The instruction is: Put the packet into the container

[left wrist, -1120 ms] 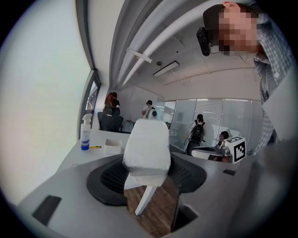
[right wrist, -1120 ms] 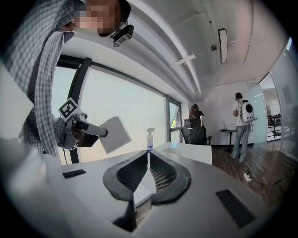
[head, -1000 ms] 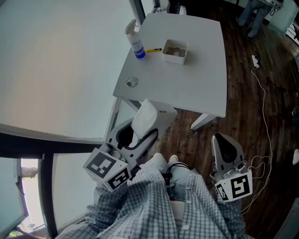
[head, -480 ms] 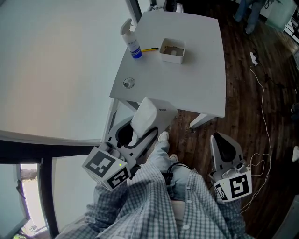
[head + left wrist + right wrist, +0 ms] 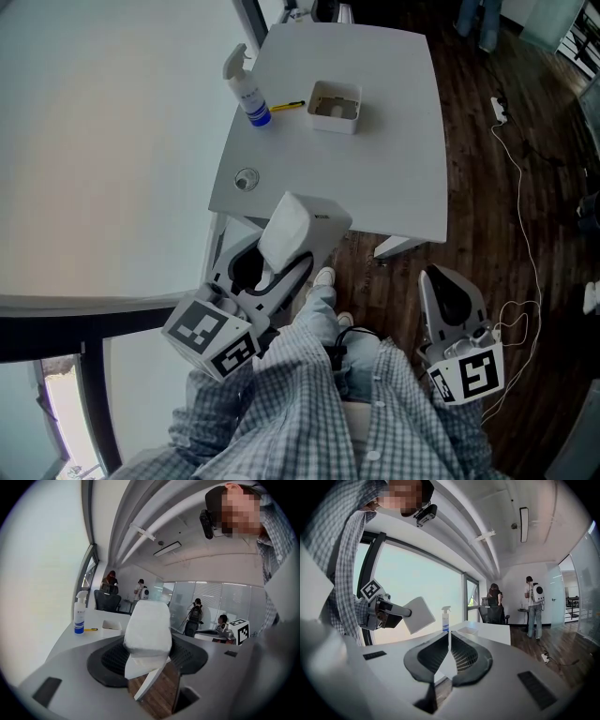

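- Two handheld grippers are out in front of a person in a checked shirt [image 5: 319,412], seen from above at the near end of a white table [image 5: 384,178].
- The left gripper [image 5: 275,264] has its jaws clamped on a white packet [image 5: 284,228]. The jaws stand fairly wide because the thick packet fills the space between the pads.
- Most of the packet rises clear of the pads, its upper end leaning toward the table. It is in the air over the table's near edge, not resting on anything.
- A small open white container [image 5: 335,105] sits toward the far end of the table, well apart from the packet. What lies inside it is too small to make out.
- To the container's left stands a spray bottle [image 5: 246,89] with a blue label. A yellow pen [image 5: 288,106] lies on the tabletop between bottle and container.
- The right gripper [image 5: 448,286] is off the table, over the dark wood floor [image 5: 497,187] beside the person's right leg. Its jaws are closed together with nothing between them.
- A white cable [image 5: 532,253] trails across the floor to the right.
- One white shoe [image 5: 323,277] shows below the table's near edge.
- Several people stand in the room beyond the table in both gripper views.
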The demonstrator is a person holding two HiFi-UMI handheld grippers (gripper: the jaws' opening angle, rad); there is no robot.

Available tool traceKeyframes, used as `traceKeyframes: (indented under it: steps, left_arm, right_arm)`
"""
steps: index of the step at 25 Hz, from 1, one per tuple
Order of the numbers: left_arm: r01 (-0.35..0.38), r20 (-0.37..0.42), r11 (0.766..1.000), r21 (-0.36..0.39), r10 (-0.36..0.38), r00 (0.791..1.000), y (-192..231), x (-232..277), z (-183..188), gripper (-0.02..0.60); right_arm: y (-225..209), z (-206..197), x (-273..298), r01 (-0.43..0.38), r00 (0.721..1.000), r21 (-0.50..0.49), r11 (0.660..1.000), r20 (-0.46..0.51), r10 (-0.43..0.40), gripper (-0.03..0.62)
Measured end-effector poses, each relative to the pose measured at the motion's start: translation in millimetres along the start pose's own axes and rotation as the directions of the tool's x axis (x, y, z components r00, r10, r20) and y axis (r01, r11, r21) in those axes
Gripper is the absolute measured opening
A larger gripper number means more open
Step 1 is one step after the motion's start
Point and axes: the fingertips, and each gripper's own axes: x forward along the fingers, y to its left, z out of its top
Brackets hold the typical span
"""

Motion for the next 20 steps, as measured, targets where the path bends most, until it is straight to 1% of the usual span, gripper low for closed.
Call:
traceKeyframes:
  steps: [4,10,20]
  left_arm:
    - [0.004,-0.004,1.000,-0.006,-0.004,1.000,16.5,8.1,4.1,0.262]
    - [-0.009,-0.013,1.000,-0.008,0.009,1.000,43.4,18.3,13.5,0.262]
    - [0.006,-0.032,1.000,-0.020,-0.007,0.999,82.1,42.3,28.7,0.262]
  right_arm:
    - [-2.7,1.8,20.6,-0.005,1.000,0.001,1.000,-0.005,0.005,0.028]
    - [-3.9,6.2,51.3,-0.024,1.000,0.009,1.000,-0.013,0.024,0.027]
    - [-14.5,14.7,95.8,-0.015,0.999,0.019,1.000,-0.033,0.016,0.028]
